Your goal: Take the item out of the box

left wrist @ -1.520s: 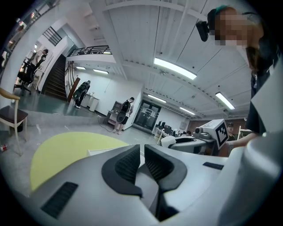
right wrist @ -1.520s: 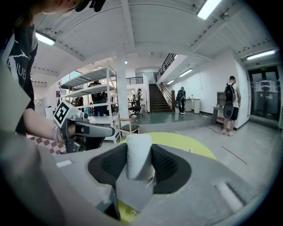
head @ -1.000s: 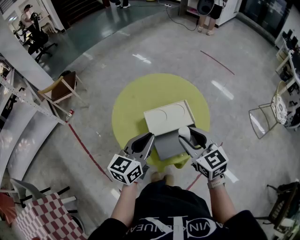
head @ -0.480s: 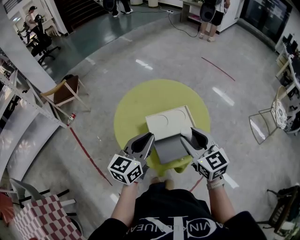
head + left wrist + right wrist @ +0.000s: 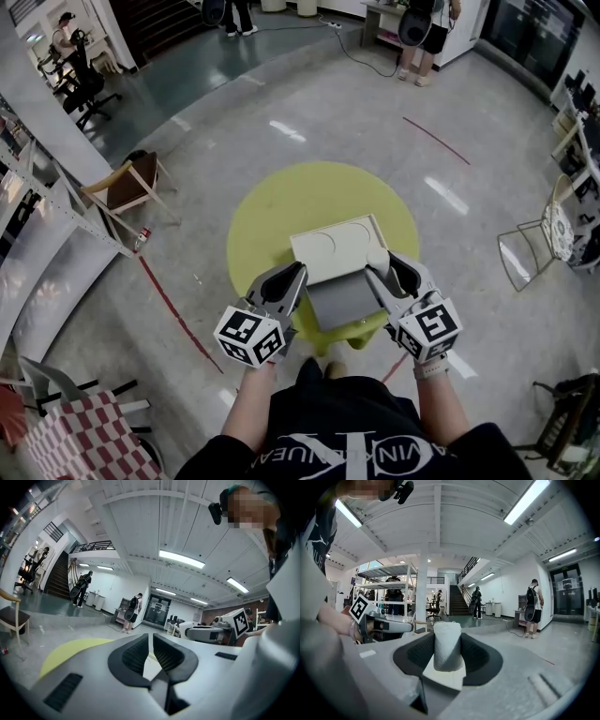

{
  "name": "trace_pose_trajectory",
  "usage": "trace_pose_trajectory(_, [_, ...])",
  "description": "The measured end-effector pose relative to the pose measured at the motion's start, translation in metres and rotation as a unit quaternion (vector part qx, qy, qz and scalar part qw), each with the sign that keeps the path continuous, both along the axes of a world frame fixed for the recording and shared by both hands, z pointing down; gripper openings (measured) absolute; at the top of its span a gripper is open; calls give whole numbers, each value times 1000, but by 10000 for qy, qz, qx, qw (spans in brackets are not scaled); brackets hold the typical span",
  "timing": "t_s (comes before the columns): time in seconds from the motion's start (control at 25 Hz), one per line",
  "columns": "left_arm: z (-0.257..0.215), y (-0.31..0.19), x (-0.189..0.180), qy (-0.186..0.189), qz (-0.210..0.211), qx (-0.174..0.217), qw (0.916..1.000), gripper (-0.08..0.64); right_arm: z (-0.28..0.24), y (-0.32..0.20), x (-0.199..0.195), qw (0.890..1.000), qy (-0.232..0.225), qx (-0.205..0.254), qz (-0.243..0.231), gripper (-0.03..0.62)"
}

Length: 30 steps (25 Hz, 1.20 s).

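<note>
Head view: a round yellow-green worktop [image 5: 281, 202] carries an open white cardboard box [image 5: 337, 246] with a grey inner tray [image 5: 339, 300]. The left gripper [image 5: 295, 277], at the tray's 9 o'clock, is narrowed to a slit with nothing between its jaws. The right gripper [image 5: 382, 272], at 3 o'clock, clamps a white cylindrical roll [image 5: 447, 646], upright above the box's edge. White print on the person's black shirt [image 5: 337, 441] is upside down and only partly legible.
</note>
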State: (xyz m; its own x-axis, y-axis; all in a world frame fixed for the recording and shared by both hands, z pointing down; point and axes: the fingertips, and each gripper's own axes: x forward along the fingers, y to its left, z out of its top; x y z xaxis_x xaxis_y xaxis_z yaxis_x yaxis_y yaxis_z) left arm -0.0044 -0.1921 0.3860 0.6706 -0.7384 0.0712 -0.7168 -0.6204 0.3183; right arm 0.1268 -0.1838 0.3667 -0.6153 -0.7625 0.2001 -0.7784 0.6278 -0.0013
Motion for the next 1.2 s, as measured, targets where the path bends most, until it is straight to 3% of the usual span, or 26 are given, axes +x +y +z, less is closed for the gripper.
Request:
trace_pose_trajectory(0.68, [-15, -25, 8, 15, 0, 185, 9998, 33, -16, -20, 11, 9996, -167, 130, 172, 169])
trace_pose_trajectory(0.88, [-19, -29, 20, -1, 165, 268, 9995, 33, -23, -28, 15, 9994, -170, 266, 103, 169])
trace_pose_trajectory(1.2, [-5, -30, 22, 10, 148, 73, 9999, 32, -15, -30, 16, 9997, -191, 151, 83, 169])
